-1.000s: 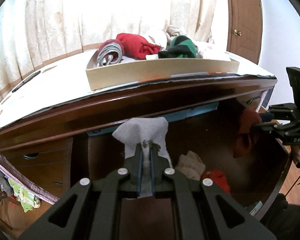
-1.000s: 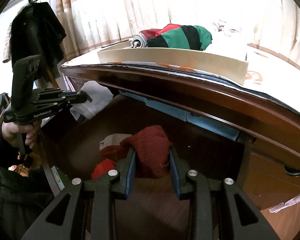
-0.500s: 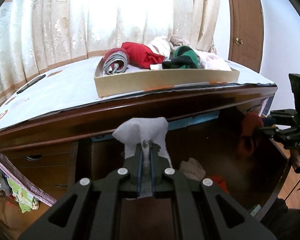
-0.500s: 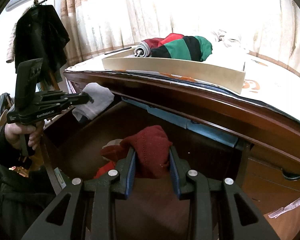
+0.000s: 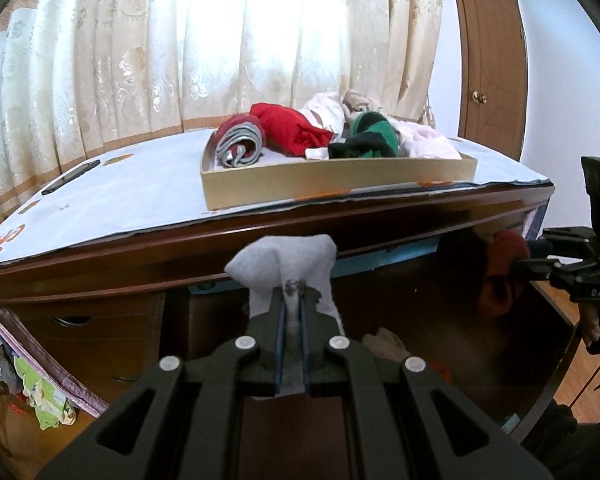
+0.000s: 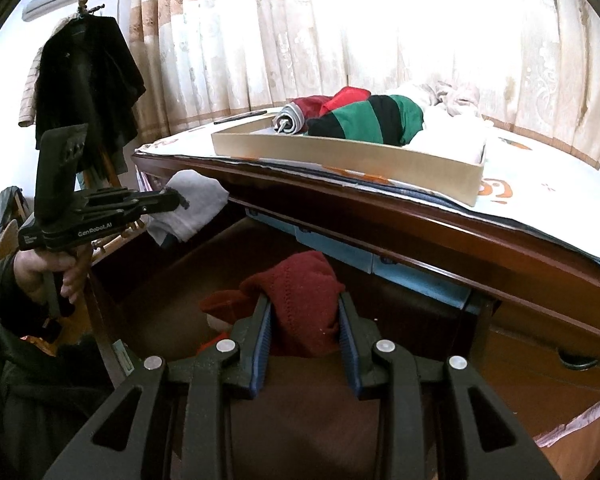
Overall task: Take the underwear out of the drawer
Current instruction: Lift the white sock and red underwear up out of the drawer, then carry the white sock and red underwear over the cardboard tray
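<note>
The left gripper (image 5: 291, 300) has its jaws pressed almost together on a pale grey underwear piece (image 5: 288, 264), which bunches up just beyond their tips above the open drawer (image 5: 420, 300). The right gripper (image 6: 305, 320) has its jaws a little apart, clamped on a dark red underwear piece (image 6: 300, 292) that bulges between and past them, also above the drawer. Only the right wrist view shows the hand (image 6: 40, 276) gripping the left gripper's handle and a black coat (image 6: 84, 80) hanging far left of the jaws. Only the left wrist view shows a door (image 5: 488, 60).
</note>
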`<control>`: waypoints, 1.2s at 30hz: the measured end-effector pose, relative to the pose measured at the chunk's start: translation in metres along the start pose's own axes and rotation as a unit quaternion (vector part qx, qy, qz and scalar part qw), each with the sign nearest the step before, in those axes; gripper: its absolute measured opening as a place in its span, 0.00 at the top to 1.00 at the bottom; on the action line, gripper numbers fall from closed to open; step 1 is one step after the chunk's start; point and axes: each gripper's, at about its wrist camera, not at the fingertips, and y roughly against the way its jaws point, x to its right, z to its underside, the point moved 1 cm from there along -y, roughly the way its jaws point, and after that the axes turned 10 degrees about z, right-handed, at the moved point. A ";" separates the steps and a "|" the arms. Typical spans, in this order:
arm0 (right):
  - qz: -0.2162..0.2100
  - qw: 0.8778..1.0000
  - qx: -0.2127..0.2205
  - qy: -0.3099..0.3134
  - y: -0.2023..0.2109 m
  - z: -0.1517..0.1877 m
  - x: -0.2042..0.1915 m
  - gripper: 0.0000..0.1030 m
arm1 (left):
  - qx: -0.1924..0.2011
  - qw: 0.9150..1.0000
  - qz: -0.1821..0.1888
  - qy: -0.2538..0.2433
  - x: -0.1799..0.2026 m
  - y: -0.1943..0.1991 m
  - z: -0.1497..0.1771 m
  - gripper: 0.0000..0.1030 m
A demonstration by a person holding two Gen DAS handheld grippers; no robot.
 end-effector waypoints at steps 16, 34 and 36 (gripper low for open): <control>-0.003 0.999 0.035 0.014 0.011 0.000 -0.004 0.68 | 0.027 1.000 -0.008 -0.012 0.004 0.012 0.002 0.96; 0.002 0.997 0.065 0.029 0.023 -0.003 -0.010 0.67 | 0.054 0.998 -0.006 -0.015 0.006 0.020 -0.005 0.96; 0.003 0.997 0.066 0.033 0.023 -0.006 -0.013 0.67 | 0.054 0.998 -0.004 -0.015 0.007 0.021 -0.008 0.96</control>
